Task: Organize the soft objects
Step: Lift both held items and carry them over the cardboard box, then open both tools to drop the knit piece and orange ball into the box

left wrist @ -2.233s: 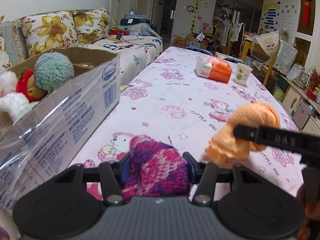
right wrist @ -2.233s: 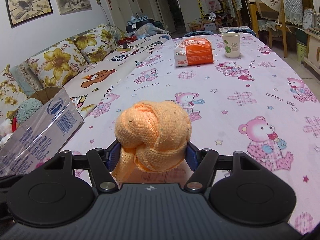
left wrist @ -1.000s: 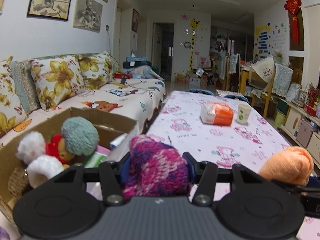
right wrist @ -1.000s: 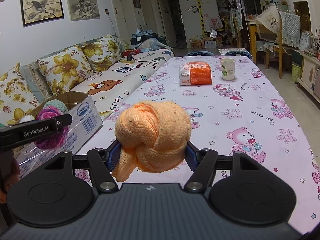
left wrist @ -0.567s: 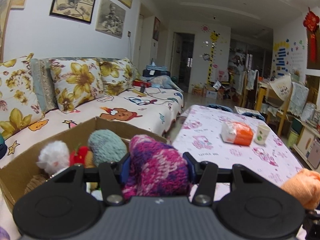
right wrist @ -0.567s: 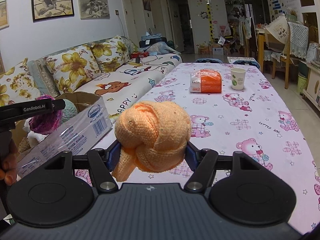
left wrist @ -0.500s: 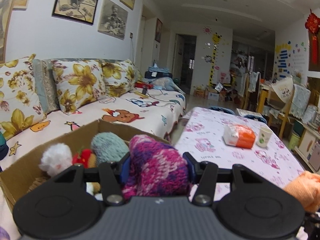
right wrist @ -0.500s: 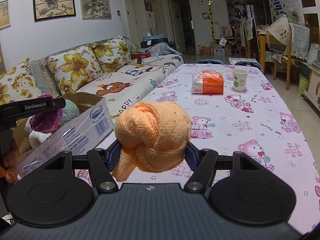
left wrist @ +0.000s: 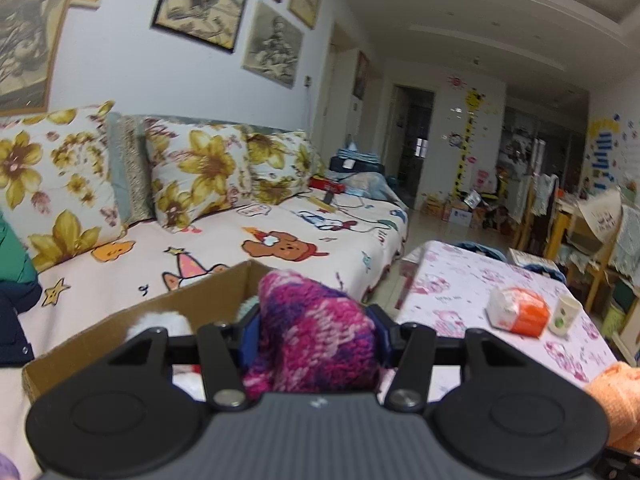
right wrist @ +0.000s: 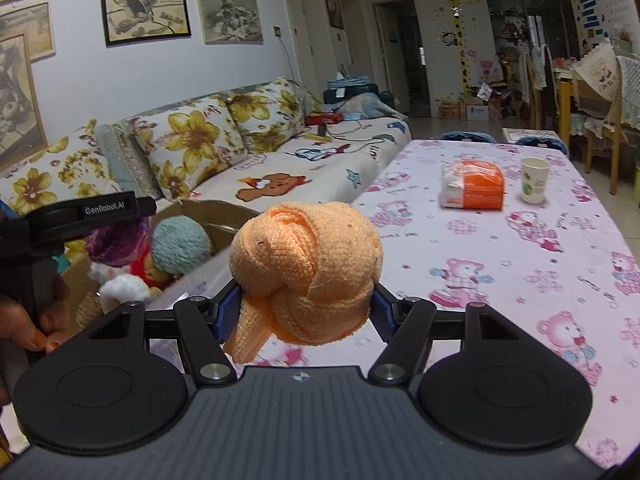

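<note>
- Left gripper (left wrist: 312,334): both fingers pressed into the sides of a magenta-and-purple knitted ball (left wrist: 314,340), which fills the gap between them. It is held aloft over the open cardboard box (left wrist: 208,300).
- In the right wrist view the same ball (right wrist: 118,242) sits at 9 o'clock, under the left gripper's finger marked "GenRobot.AI", above the box contents.
- Right gripper (right wrist: 306,312): blue pads clamped on an orange knotted cloth ball (right wrist: 306,270), with a loose tail of the cloth hanging at 7 o'clock. It is held above the table, just right of the box.
- Part of that orange ball shows at 4 o'clock in the left wrist view (left wrist: 618,402).
- Box contents: a teal fuzzy ball (right wrist: 180,244), a red-and-tan soft toy (right wrist: 150,270) and white fluffy pieces (right wrist: 124,288), all touching one another.
- Table (right wrist: 540,264): pink bear-print cloth. At 1 o'clock stand an orange-and-white packet (right wrist: 472,190) and a paper cup (right wrist: 534,186), near each other and well apart from both grippers.
- Sofa with floral cushions (right wrist: 188,146) lies beyond the box, at 10 o'clock.
</note>
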A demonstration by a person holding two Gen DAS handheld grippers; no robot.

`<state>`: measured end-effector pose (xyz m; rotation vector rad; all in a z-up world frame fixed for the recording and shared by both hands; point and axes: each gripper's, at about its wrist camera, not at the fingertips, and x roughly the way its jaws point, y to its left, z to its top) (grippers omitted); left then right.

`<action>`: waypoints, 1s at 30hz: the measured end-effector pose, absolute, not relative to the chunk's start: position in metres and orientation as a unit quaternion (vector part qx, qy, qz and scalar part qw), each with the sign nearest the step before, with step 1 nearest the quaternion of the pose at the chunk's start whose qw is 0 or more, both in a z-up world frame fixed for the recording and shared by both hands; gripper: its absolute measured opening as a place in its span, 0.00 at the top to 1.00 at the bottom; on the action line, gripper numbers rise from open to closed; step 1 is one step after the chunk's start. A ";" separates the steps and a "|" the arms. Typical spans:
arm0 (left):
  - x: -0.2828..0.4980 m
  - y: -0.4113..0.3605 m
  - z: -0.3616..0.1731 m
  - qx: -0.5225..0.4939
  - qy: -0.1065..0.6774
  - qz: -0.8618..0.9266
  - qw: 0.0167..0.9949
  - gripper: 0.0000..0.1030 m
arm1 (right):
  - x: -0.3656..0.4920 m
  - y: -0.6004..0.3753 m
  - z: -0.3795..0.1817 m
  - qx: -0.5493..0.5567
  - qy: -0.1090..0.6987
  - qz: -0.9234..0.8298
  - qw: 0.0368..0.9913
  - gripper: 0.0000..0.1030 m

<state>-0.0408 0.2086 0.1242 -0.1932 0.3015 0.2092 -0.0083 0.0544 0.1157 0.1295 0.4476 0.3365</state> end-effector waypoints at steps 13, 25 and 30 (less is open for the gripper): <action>-0.017 0.287 0.124 -0.153 0.172 0.143 0.963 0.48 | 0.030 0.113 0.133 0.035 0.197 0.261 0.944 0.21; 0.002 0.282 0.107 -0.133 0.215 0.116 0.961 0.31 | 0.068 0.138 0.103 0.001 0.276 0.304 0.912 0.03; -0.009 0.281 0.115 -0.137 0.194 0.121 0.964 0.14 | 0.050 0.107 0.115 0.058 0.252 0.291 0.921 0.02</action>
